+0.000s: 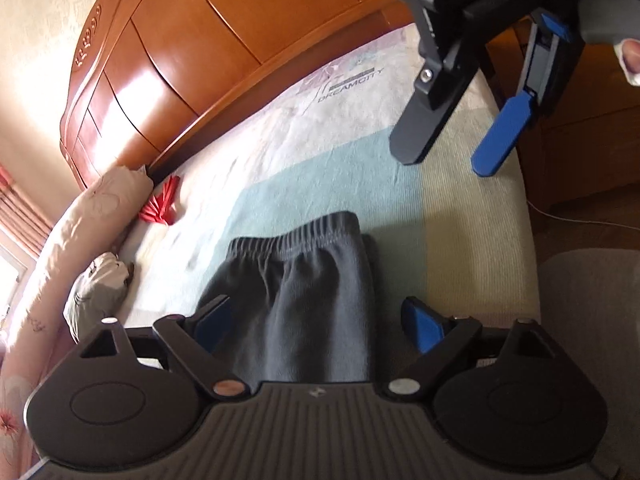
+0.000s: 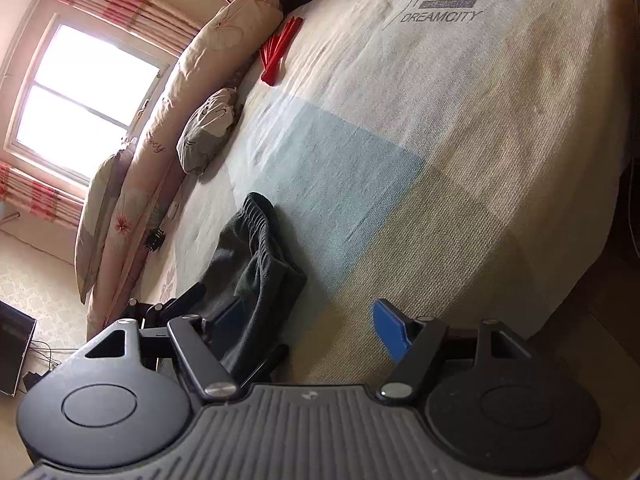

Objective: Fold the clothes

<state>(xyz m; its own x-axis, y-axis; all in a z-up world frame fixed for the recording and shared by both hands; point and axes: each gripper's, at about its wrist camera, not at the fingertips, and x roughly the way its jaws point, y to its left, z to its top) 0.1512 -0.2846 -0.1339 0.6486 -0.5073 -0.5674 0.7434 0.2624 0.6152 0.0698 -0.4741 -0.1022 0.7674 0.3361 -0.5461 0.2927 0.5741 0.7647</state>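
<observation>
Dark grey pants (image 1: 304, 300) with an elastic waistband lie bunched on the bed; they also show in the right wrist view (image 2: 256, 264). My left gripper (image 1: 320, 324) is open, its blue pads on either side of the pants, with the cloth running between the jaws and under the camera. My right gripper (image 2: 308, 328) is open above the bed, with the pants by its left finger (image 2: 230, 316). It also shows in the left wrist view (image 1: 452, 152), raised at the upper right, open and empty.
The bed (image 2: 460, 160) has a cream and light-blue cover printed DREAMCITY. A wooden headboard (image 1: 192, 52) stands behind. A rolled quilt (image 2: 160, 120), a small folded cloth (image 2: 204, 136) and a red fan (image 2: 280, 52) lie along the bed's far side. A window (image 2: 84, 88) is at the left.
</observation>
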